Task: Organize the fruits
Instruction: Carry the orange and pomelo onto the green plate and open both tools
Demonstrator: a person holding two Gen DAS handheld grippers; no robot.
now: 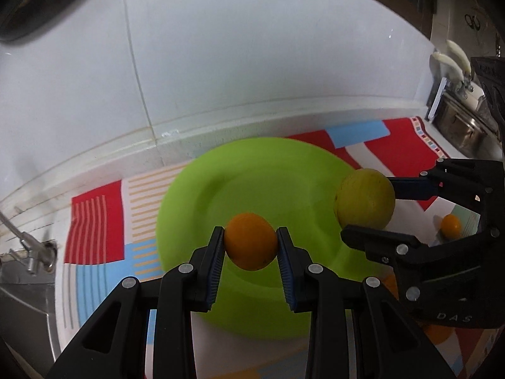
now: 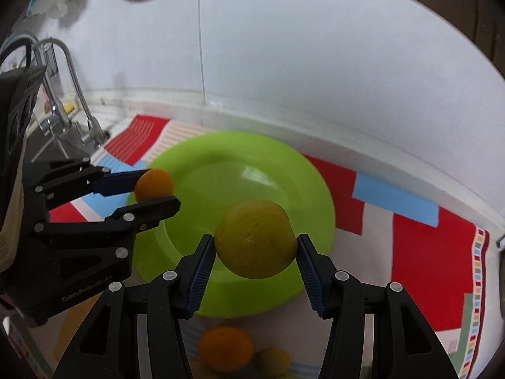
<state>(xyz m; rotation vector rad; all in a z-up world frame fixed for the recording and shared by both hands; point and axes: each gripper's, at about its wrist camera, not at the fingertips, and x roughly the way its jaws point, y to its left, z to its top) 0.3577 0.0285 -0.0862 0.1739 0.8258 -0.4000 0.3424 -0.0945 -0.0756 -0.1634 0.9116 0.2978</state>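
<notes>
Left tool (image 1: pixel 251 241) clamps small orange (image 1: pixel 251 240); right tool (image 2: pixel 255 246) clamps yellow-green fruit (image 2: pixel 255 238). Both held above green plate (image 1: pixel 252 164) on tabletop, likely for placing there.

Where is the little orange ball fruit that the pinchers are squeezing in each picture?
Left wrist view: the small orange sits low in the middle, squeezed by the left gripper.
Right wrist view: the small orange is at the left, in that same gripper.
Shared landmark: the green plate behind it.
</notes>
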